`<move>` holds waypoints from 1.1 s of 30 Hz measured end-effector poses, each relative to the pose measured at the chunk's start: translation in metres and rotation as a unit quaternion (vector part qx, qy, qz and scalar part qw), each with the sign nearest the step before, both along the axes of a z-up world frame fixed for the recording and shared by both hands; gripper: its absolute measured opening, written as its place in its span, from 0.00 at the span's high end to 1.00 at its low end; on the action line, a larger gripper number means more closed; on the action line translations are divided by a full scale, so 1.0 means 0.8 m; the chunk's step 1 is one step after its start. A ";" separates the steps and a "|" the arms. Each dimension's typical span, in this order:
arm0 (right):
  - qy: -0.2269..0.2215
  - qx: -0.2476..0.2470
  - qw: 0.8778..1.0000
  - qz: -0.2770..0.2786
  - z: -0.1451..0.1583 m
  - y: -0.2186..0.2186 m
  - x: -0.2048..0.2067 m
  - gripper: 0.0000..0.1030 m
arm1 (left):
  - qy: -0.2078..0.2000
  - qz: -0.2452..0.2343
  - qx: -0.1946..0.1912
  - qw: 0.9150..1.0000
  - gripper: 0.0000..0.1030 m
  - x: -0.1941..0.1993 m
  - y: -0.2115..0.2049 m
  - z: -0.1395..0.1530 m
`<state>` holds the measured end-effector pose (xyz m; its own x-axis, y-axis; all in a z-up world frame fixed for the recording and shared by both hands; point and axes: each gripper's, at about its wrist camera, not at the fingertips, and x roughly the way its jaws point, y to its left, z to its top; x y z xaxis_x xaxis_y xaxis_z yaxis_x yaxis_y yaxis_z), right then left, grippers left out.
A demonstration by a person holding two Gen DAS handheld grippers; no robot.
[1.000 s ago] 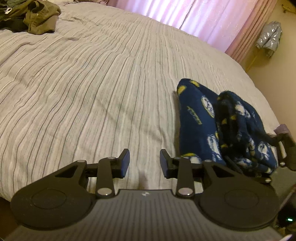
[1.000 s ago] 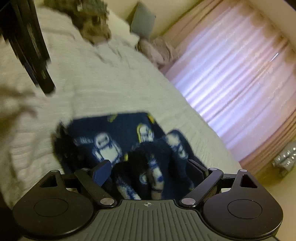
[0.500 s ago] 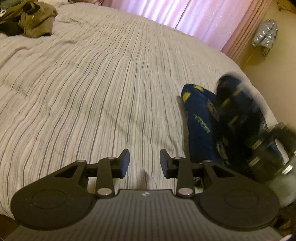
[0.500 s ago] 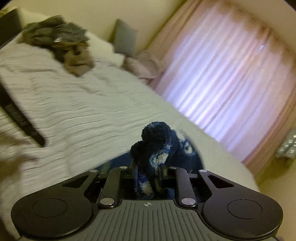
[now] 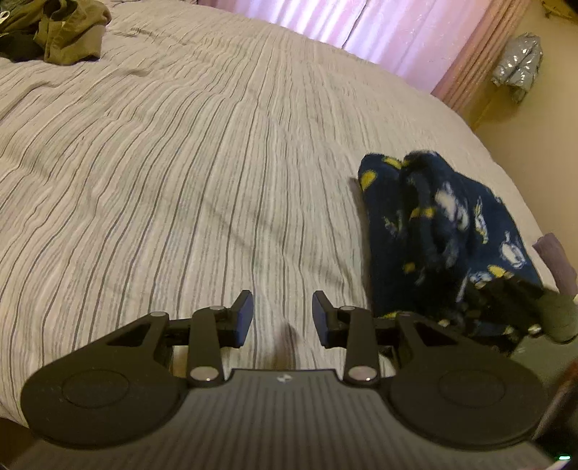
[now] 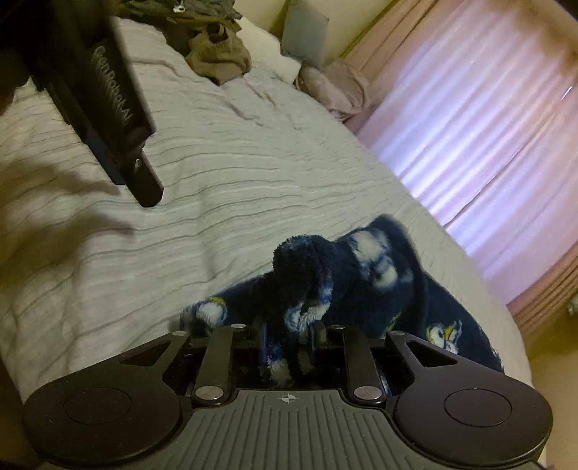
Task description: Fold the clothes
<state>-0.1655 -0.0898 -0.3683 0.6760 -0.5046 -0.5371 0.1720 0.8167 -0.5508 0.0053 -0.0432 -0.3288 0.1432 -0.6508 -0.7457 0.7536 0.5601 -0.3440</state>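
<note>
1. While I am watching through the right wrist view, the right gripper is pinching a bunched fold of the navy fleece garment; its jaws have just been closing, and the pads are now pressing on the fabric from both sides.
2. I am seeing that pinched fold standing up as a dark hump just beyond the fingers, while the rest of the garment is spreading out to the right and far side of it, showing white and yellow printed figures.
3. I am holding the left gripper above the striped bedspread with its jaws parted and with only bare cover showing in the gap.
4. In the left wrist view the garment is lying to the right of the left gripper, near the right edge of the bed, and its near end is meeting the dark body of the right gripper, which is blurred there.
5. In the right wrist view the left gripper is hanging over the bedspread at the upper left, well apart from the garment, and is casting a shadow on the cover.
6. I am making out a pile of olive and dark clothes sitting at the far left of the bed.
7. Pink curtains are glowing along the far right side, and a grey pillow is leaning at the far end of the bed.
</note>
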 end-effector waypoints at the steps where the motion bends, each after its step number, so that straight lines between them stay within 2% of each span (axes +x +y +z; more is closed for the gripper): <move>1: -0.012 0.003 1.000 0.002 0.006 0.002 0.001 0.81 | 0.001 0.002 0.003 1.000 0.71 0.001 -0.001 -0.001; 5: -0.059 0.014 0.998 0.011 0.030 0.009 0.003 0.81 | 0.002 0.006 0.002 1.000 0.71 -0.002 -0.001 0.000; 6: -0.057 0.023 0.998 0.011 0.029 0.008 0.004 0.81 | 0.002 0.006 0.002 1.000 0.71 -0.003 -0.001 0.001; 8: -0.017 0.049 0.999 0.001 0.012 0.001 0.008 0.62 | 0.000 0.005 0.004 1.000 0.71 -0.006 -0.001 0.002; 9: -0.012 0.048 0.999 0.000 0.010 0.002 0.005 0.55 | -0.002 0.004 0.005 1.000 0.71 -0.006 -0.002 0.002; 11: -0.025 0.047 0.999 0.004 0.018 0.008 -0.007 0.44 | -0.001 0.005 0.009 1.000 0.71 -0.007 -0.004 0.002; 12: -0.035 0.050 0.998 0.008 0.025 0.010 -0.014 0.28 | 0.000 0.006 0.009 1.000 0.71 -0.007 -0.005 0.002; 13: -0.050 0.059 0.997 0.014 0.035 0.012 -0.024 0.21 | 0.000 0.004 0.006 1.000 0.71 -0.008 -0.006 0.004; 15: -0.075 0.070 0.994 0.021 0.057 0.012 -0.045 0.21 | 0.001 -0.003 -0.003 1.000 0.71 -0.010 -0.009 0.012; 17: -0.095 0.076 0.993 -0.002 0.080 0.005 -0.073 0.21 | -0.001 -0.016 -0.017 1.000 0.70 -0.013 -0.014 0.024; 20: -0.129 0.110 0.982 -0.084 0.113 -0.044 -0.117 0.21 | 0.005 -0.041 -0.045 0.998 0.66 -0.012 -0.028 0.045; 22: -0.147 0.153 0.964 -0.158 0.132 -0.092 -0.150 0.21 | 0.026 -0.060 -0.077 0.995 0.62 -0.006 -0.039 0.059; 23: -0.158 0.180 0.951 -0.196 0.140 -0.119 -0.167 0.21 | 0.041 -0.067 -0.090 0.993 0.58 0.000 -0.048 0.064; 25: -0.175 0.256 0.917 -0.253 0.144 -0.174 -0.200 0.21 | 0.066 -0.082 -0.110 0.988 0.52 0.011 -0.069 0.073; 26: -0.179 0.304 0.896 -0.271 0.142 -0.203 -0.213 0.21 | 0.079 -0.092 -0.109 0.987 0.46 0.016 -0.084 0.071; 27: -0.182 0.350 0.872 -0.288 0.140 -0.233 -0.225 0.21 | 0.091 -0.102 -0.108 0.985 0.44 0.022 -0.100 0.069; 29: -0.186 0.429 0.829 -0.308 0.134 -0.285 -0.235 0.21 | 0.115 -0.121 -0.105 0.980 0.44 0.033 -0.131 0.065; 30: -0.189 0.460 0.810 -0.310 0.129 -0.307 -0.235 0.21 | 0.132 -0.128 -0.105 0.977 0.44 0.040 -0.145 0.059; 33: -0.204 0.525 0.769 -0.302 0.115 -0.360 -0.233 0.21 | 0.175 -0.132 -0.110 0.970 0.42 0.056 -0.178 0.040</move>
